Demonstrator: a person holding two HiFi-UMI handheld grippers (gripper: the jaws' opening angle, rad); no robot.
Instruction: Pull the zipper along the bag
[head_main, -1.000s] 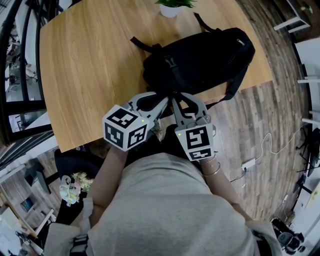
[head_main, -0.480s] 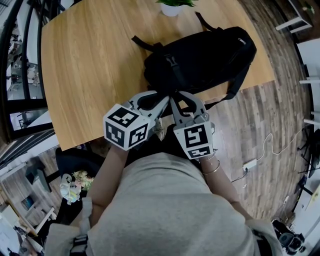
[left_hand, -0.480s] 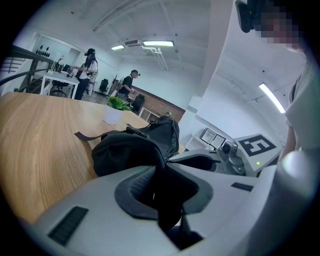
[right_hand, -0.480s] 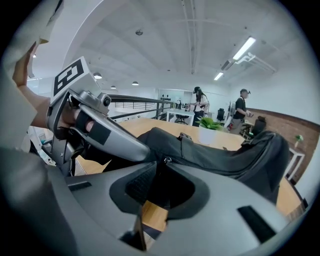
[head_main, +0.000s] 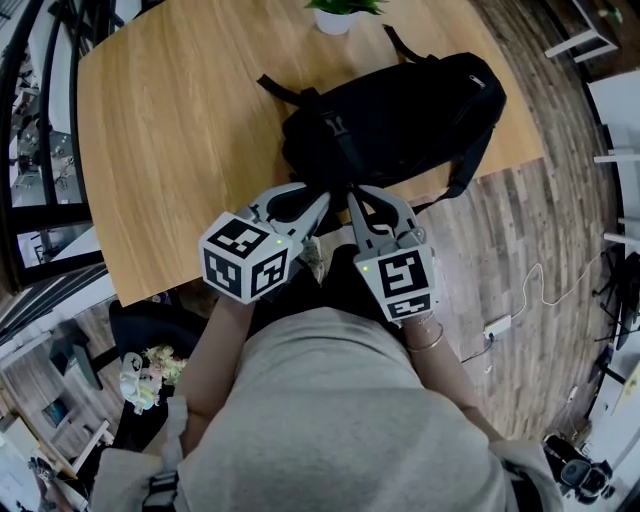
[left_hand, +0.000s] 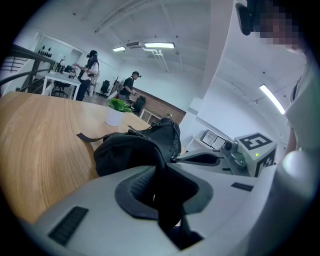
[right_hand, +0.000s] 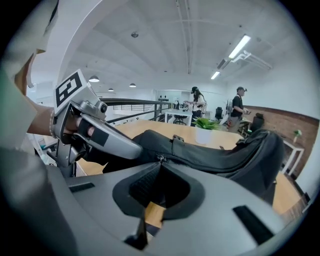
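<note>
Seen from above, a black bag (head_main: 400, 110) lies on a wooden table (head_main: 170, 130), toward one o'clock, with a potted plant (head_main: 335, 12) beyond it at twelve. Two hand-held grippers meet at the bag's seven o'clock end, by the table's edge. The left gripper (head_main: 322, 203) is clenched on a fold of bag fabric. Just beside it at three o'clock, the right gripper (head_main: 352, 196) pinches the zipper pull (right_hand: 159, 159).

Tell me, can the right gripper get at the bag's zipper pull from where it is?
Apparently yes: the right gripper seems shut on the zipper pull at the near end of the bag, nothing blocking.
</note>
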